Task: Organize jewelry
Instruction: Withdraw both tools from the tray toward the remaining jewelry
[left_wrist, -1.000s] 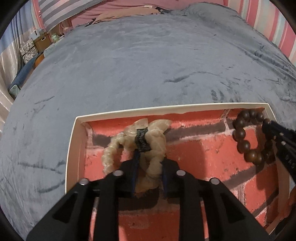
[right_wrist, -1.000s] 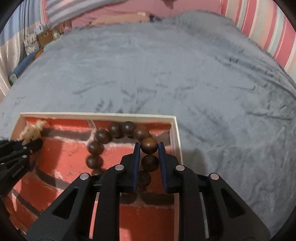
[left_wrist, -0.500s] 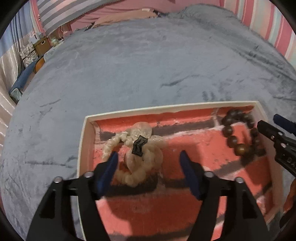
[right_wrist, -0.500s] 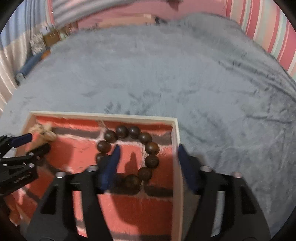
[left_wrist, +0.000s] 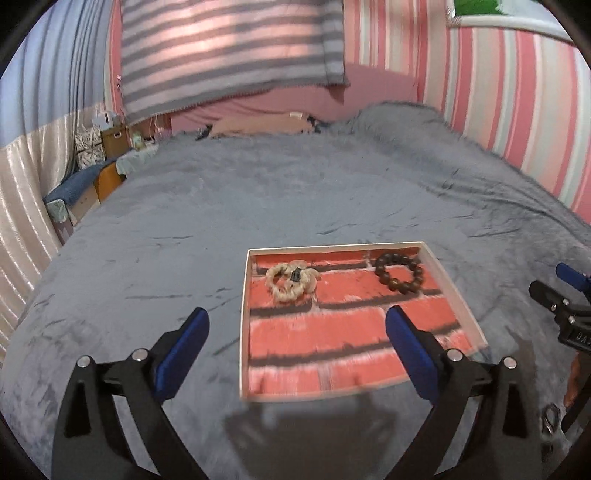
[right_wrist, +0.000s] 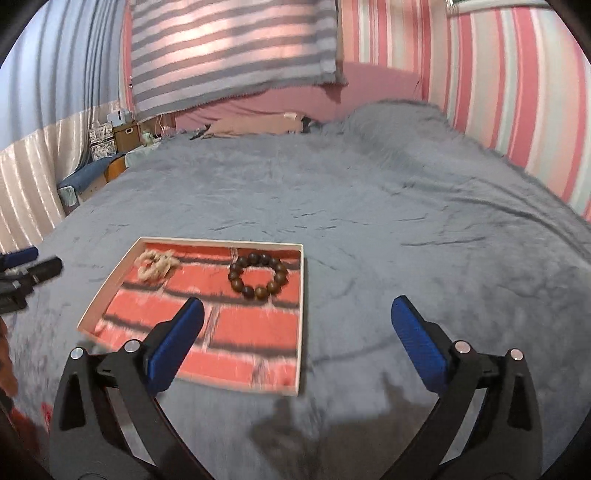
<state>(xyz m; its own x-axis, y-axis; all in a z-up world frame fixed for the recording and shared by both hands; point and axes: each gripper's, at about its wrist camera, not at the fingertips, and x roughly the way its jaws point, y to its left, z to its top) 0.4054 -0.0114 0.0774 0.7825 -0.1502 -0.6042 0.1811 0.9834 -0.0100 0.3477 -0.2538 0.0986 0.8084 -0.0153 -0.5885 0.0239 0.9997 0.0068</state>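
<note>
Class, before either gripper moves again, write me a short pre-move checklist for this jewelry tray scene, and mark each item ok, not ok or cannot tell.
1. Left gripper open and holding nothing: ok.
2. Right gripper open and holding nothing: ok.
3. Dark bead bracelet lying inside the tray, right side: ok.
4. Cream braided bracelet lying inside the tray, left side: ok.
5. The two bracelets apart, not tangled: ok.
6. No more jewelry left on the grey blanket: cannot tell; the bed's near edge is hidden behind the grippers.
</note>
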